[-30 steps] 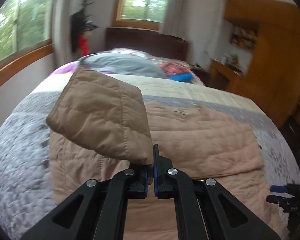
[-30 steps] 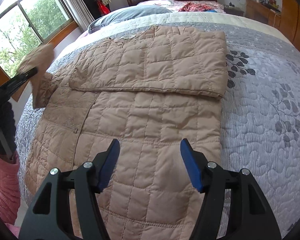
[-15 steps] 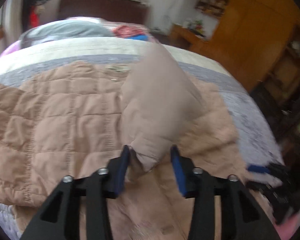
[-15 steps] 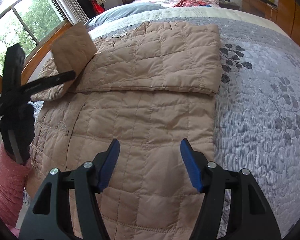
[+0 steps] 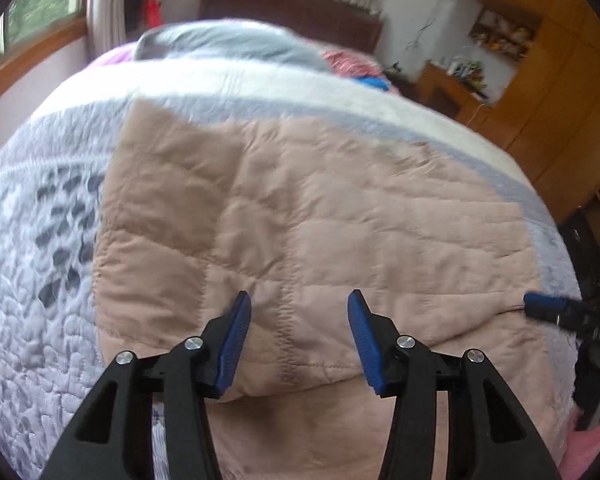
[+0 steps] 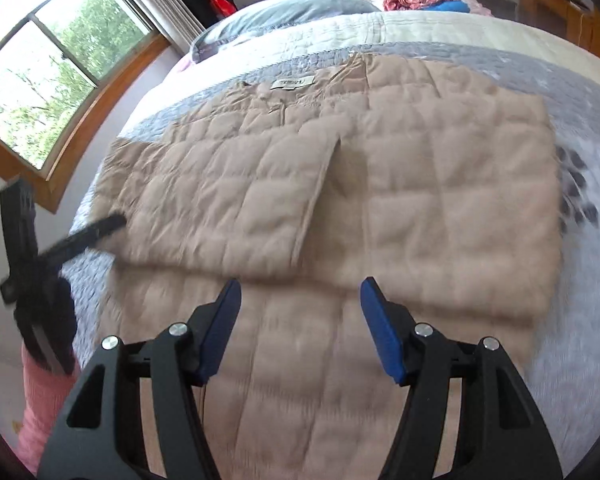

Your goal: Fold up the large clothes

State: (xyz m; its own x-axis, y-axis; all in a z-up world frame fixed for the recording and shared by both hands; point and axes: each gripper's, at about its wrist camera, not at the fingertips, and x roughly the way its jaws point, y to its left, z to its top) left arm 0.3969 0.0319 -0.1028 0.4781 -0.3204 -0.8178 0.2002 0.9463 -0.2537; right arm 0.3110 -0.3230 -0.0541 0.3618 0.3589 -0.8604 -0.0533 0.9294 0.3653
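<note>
Jacket (image 6: pixel 380 200) lies folded on quilted bedspread (image 6: pixel 580 100).

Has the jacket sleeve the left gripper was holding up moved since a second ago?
Yes. The sleeve has come down from near the window onto the jacket; the left gripper, jaws just opened, has released it.

Both wrist cams are looking steeply down along their own fingers, close over the bed (image 5: pixel 40 320). Left cam is facing the wardrobe (image 5: pixel 560 100) side, right cam the window (image 6: pixel 60 80) side. Both are sharing the jacket (image 6: pixel 440 200), pillow (image 5: pixel 220 42) and headboard (image 5: pixel 292 12).
</note>
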